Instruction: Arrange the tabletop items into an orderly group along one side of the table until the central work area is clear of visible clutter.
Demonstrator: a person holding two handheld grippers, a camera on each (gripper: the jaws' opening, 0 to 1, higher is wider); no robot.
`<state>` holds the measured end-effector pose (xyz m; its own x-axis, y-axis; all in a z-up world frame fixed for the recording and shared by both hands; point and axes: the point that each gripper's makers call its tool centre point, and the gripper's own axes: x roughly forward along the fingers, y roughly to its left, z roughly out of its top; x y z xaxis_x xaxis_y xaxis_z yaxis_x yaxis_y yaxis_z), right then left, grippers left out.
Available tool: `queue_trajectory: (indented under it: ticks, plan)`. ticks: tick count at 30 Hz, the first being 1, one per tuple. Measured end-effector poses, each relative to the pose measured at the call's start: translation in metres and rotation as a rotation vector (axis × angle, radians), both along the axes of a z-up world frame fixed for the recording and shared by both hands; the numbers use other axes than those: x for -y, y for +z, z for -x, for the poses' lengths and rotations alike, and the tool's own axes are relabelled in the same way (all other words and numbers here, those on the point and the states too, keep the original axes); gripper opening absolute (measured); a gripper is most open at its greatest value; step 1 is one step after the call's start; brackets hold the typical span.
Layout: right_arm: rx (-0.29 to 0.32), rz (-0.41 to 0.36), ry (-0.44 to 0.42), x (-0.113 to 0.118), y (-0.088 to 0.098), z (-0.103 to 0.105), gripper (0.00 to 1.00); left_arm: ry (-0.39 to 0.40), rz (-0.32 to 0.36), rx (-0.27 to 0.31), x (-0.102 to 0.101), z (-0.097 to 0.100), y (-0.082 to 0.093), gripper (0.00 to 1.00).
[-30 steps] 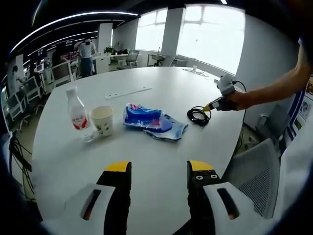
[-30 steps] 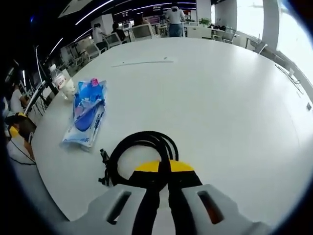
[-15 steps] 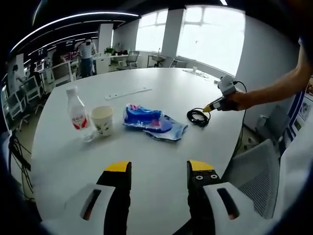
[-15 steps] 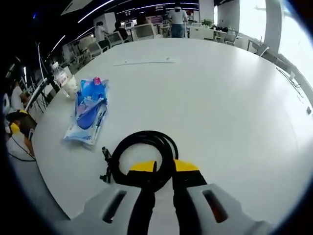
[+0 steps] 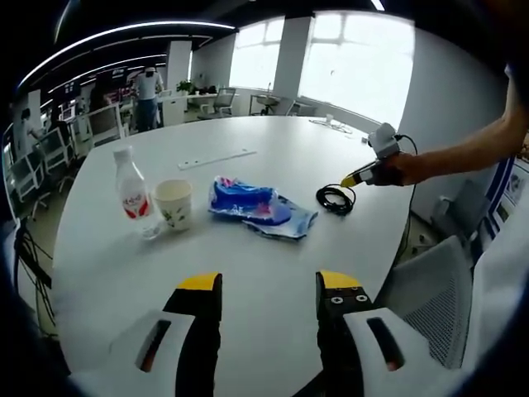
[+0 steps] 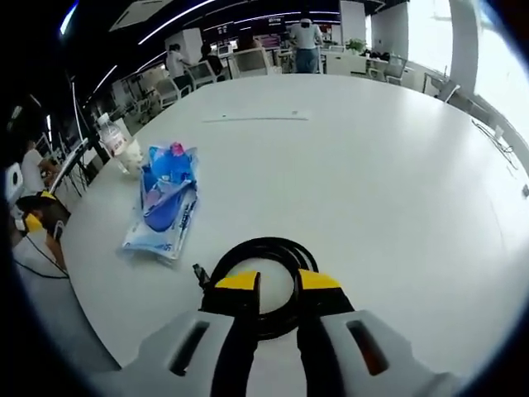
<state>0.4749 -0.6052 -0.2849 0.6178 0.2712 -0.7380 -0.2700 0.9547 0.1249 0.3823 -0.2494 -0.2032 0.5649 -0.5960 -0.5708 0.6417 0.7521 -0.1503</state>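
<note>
A coiled black cable (image 6: 258,246) lies on the white round table (image 6: 372,165), under my right gripper (image 6: 278,281), whose jaws stand open on either side of the coil's near edge. In the left gripper view the cable (image 5: 335,197) rests near the table's right edge, and a hand holds the right gripper (image 5: 355,177) just above it. A blue snack bag (image 5: 256,205) lies in the middle, with a paper cup (image 5: 173,203) and a water bottle (image 5: 131,194) to its left. My left gripper (image 5: 269,285) hovers open over the near edge, holding nothing.
A thin white strip (image 5: 216,156) lies farther back on the table (image 5: 273,141). A grey mesh chair (image 5: 434,289) stands at the near right edge. Office desks, chairs and people stand beyond the far side. The bag (image 6: 165,203), cup (image 6: 132,155) and bottle (image 6: 111,136) sit at the left.
My right gripper has opened and let go of the black cable, which now lies on the table; that view pulled back a little. The left gripper has not moved.
</note>
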Motion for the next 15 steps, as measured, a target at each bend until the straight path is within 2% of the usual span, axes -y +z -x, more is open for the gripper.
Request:
queue_trajectory:
  ticks: [15]
  plan:
    - [0.022, -0.061, 0.063, -0.045, 0.013, -0.006, 0.21, 0.024, 0.016, 0.001, -0.005, 0.000, 0.000, 0.45]
